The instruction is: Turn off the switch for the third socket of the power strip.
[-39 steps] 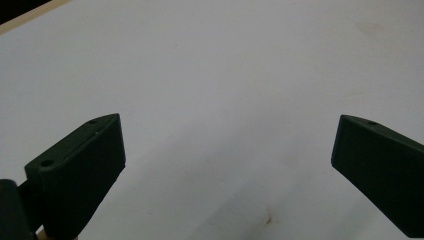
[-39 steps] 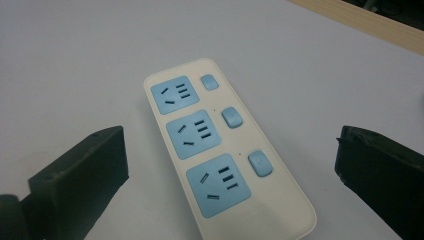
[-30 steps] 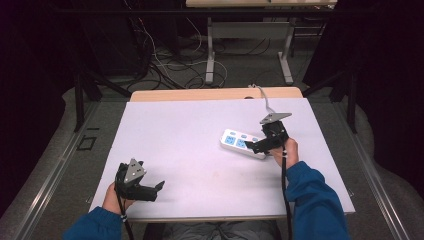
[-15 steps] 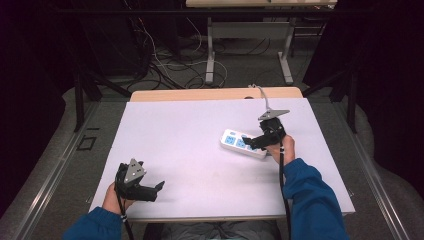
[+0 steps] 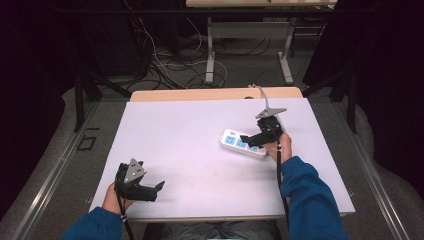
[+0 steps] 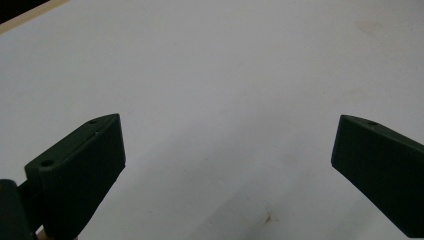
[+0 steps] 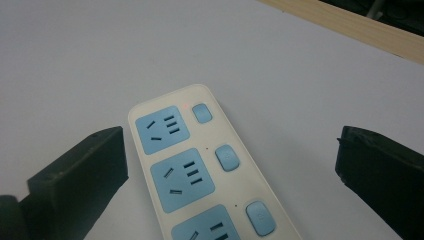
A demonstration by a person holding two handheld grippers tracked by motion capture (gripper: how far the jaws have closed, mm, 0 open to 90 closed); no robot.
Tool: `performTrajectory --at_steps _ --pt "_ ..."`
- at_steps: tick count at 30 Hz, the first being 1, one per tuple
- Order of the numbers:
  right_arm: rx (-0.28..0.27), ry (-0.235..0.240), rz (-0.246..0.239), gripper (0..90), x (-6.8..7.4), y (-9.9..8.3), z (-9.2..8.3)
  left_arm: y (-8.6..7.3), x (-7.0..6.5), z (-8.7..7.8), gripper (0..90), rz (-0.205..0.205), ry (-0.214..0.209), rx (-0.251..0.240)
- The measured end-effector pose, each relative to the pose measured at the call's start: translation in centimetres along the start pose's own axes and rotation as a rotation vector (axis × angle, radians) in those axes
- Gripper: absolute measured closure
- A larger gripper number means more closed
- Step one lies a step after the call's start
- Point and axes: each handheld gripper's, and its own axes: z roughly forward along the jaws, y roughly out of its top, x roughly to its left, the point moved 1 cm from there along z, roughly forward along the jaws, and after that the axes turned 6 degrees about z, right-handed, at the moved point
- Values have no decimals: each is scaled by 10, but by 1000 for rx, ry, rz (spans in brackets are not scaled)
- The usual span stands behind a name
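Observation:
A white power strip (image 5: 243,144) with blue sockets and blue switch buttons lies on the right half of the white table (image 5: 200,135). My right gripper (image 5: 248,139) hovers over it, open, jaws spread wide. In the right gripper view the power strip (image 7: 200,165) lies between and below the two jaws, and a small red light glows by its end switch. My left gripper (image 5: 154,188) rests near the table's front left edge, open, with nothing between its jaws. In the left gripper view there is bare table (image 6: 225,100) between the jaws of my left gripper (image 6: 227,150).
A wooden strip (image 5: 215,93) runs along the table's far edge. Behind it are table legs and loose cables (image 5: 165,60) on the floor. The strip's cord (image 5: 262,97) leads off toward the far edge.
My right gripper has shifted slightly over the power strip. The left gripper has stayed where it was.

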Motion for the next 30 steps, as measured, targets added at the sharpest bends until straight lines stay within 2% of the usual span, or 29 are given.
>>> performTrajectory --at_steps 17,23,26,30 --pt "-23 24 2 13 6 8 9 0 0 0 8 4 1 0" --pt "-40 37 3 122 9 12 11 0 0 0 8 3 -3 1" --pt "-32 28 1 176 10 12 13 0 0 1 8 3 -1 -3" --pt "-35 31 0 345 11 12 15 0 0 0 8 2 0 -2"
